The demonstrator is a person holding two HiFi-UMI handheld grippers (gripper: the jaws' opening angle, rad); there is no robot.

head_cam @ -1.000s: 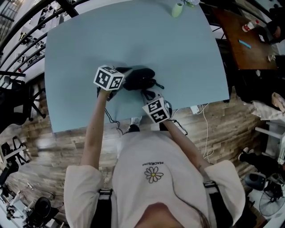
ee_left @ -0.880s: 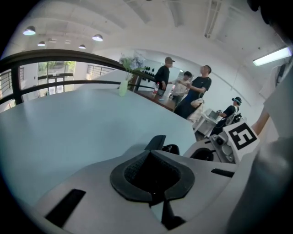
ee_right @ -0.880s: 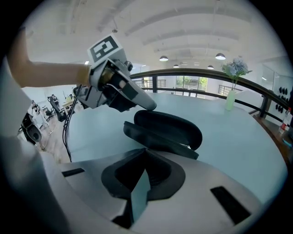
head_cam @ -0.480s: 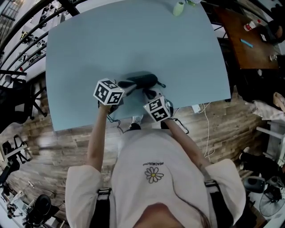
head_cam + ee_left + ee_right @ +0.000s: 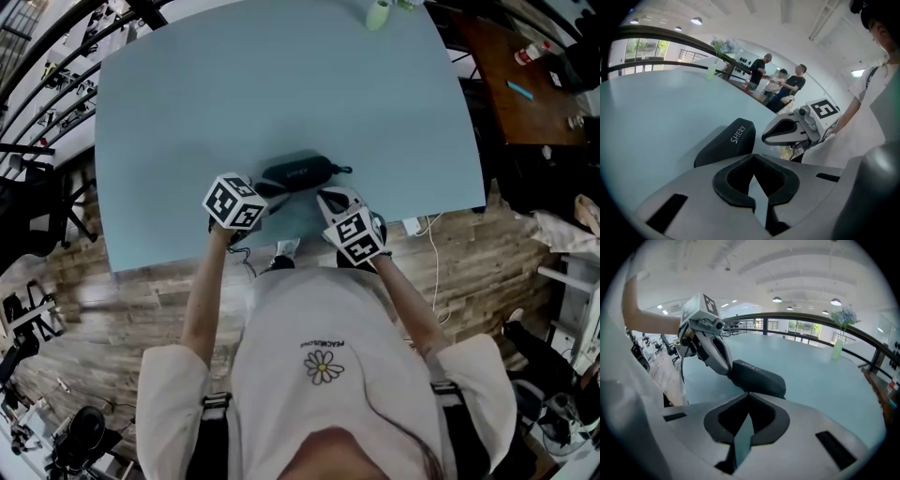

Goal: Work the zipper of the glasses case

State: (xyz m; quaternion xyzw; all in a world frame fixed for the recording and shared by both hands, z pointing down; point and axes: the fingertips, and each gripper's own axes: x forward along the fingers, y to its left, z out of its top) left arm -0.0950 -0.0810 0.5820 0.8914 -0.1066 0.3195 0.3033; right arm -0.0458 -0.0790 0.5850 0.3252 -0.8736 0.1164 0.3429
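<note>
A black zipped glasses case [image 5: 298, 173] lies flat on the light blue table [image 5: 234, 84], near the front edge, with a short pull cord at its right end. My left gripper [image 5: 274, 187] sits just off the case's near-left end, shut and empty. My right gripper [image 5: 330, 197] is off the near-right end, also shut on nothing. In the left gripper view the case [image 5: 726, 140] lies just beyond my shut jaws, apart from them, with the right gripper [image 5: 792, 131] beside it. From the right gripper view the case [image 5: 757, 378] lies ahead, and the left gripper [image 5: 710, 350] touches its left end.
A pale green bottle [image 5: 377, 14] stands at the table's far edge. A brown table [image 5: 525, 75] with small items is at the right. Cables hang off the front edge [image 5: 427, 244]. Several people [image 5: 780, 86] stand far off.
Both grippers have pulled back toward the person, the right one clear of the case. The case, held up between them a second ago, now lies flat and closed on the table.
</note>
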